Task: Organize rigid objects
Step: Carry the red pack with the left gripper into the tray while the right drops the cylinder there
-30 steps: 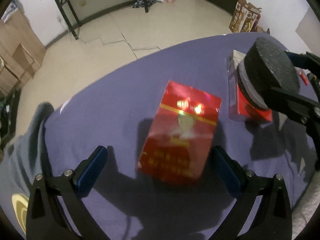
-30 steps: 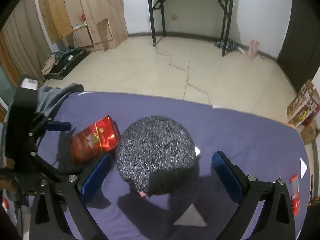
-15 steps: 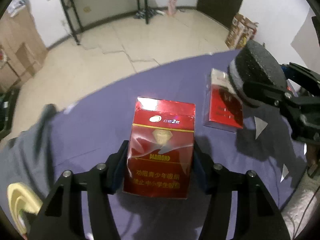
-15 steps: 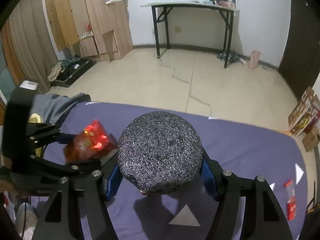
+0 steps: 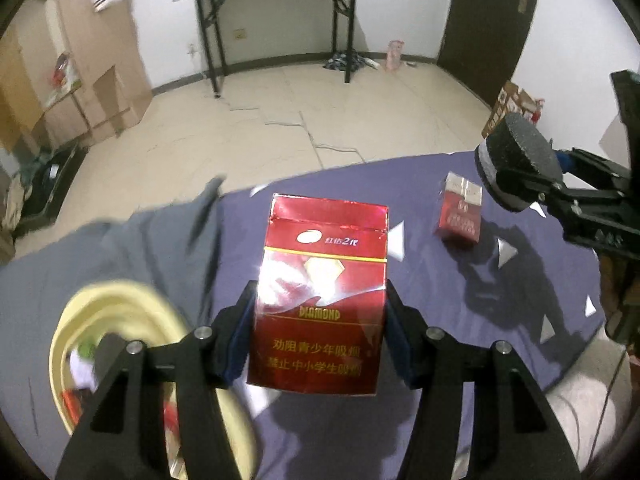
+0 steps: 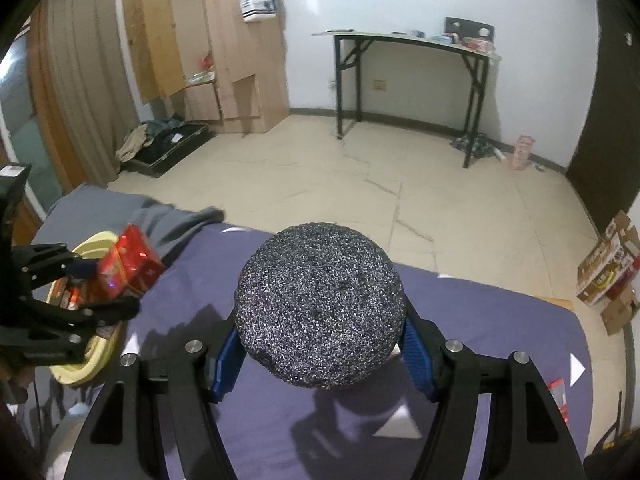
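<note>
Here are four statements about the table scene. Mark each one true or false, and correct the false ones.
1. The left gripper is shut on the red Diamond pack. True.
2. The right gripper is open with nothing between its fingers. False: it is shut on the dark round foam block.
3. A second red pack lies on the purple cloth. True.
4. The yellow bowl holds nothing. False: small items lie inside, too blurred to name.

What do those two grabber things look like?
Both are alike. The left gripper and right gripper have black angular arms with cut-out slots, round silver bolts at the joints, and blue pads inside the fingertips. No cables or sleeves show.
</note>
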Tool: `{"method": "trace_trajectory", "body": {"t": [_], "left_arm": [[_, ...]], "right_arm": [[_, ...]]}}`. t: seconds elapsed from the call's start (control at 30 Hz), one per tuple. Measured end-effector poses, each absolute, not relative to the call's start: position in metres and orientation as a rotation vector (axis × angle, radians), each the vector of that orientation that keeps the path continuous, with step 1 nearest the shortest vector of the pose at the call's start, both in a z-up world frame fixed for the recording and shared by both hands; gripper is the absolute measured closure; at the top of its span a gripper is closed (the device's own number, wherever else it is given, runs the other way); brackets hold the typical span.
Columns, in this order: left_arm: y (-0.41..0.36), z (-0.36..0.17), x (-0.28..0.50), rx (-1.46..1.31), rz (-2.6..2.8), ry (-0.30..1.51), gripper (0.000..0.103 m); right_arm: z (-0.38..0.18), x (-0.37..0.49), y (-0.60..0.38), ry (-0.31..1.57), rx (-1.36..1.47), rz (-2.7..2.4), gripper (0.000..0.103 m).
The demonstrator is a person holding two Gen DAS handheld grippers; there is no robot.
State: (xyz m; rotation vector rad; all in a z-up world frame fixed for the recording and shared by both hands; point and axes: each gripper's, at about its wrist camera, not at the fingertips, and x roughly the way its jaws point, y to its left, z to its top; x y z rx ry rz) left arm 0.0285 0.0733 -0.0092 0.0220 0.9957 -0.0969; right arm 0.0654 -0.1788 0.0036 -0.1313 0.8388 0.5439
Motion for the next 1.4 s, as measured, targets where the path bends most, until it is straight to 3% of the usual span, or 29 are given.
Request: {"method": "trace_trajectory", "body": {"t": [0.2, 0.43, 0.57, 0.73, 1.0, 1.4], "left_arm": [[0.167, -0.008, -0.039, -0.085, 0.065, 1.020, 0.044], [0.275, 0.017, -0.089, -0.188, 0.303, 0.973, 0.044], [0.297, 0.023, -0.097, -0.197, 0.336, 0.954, 0.044], [0.304, -0.009, -0.091, -0.262, 0.321, 1.009, 0.044], [0.333, -0.049, -0.066, -0.328, 0.336, 1.078, 0.044], [0.337, -0.087, -0.041, -0.303, 0.306, 1.141, 0.044]], "right_arm": [[0.011, 0.030, -0.154, 0.842, -0.221, 0.668, 0.036], [0.016, -0.017, -0.061, 0.853, -0.305, 0.888, 0.036], [0.025, -0.045, -0.004, 0.835, -0.368, 1.018, 0.036], [-0.002, -0.059, 0.040, 0.898, -0.448, 1.074, 0.036], [-0.042, -0.039, 0.061, 1.035, -0.334, 1.002, 0.036], [-0.064, -0.030, 0.098, 1.026, -0.327, 1.042, 0.036]]}}
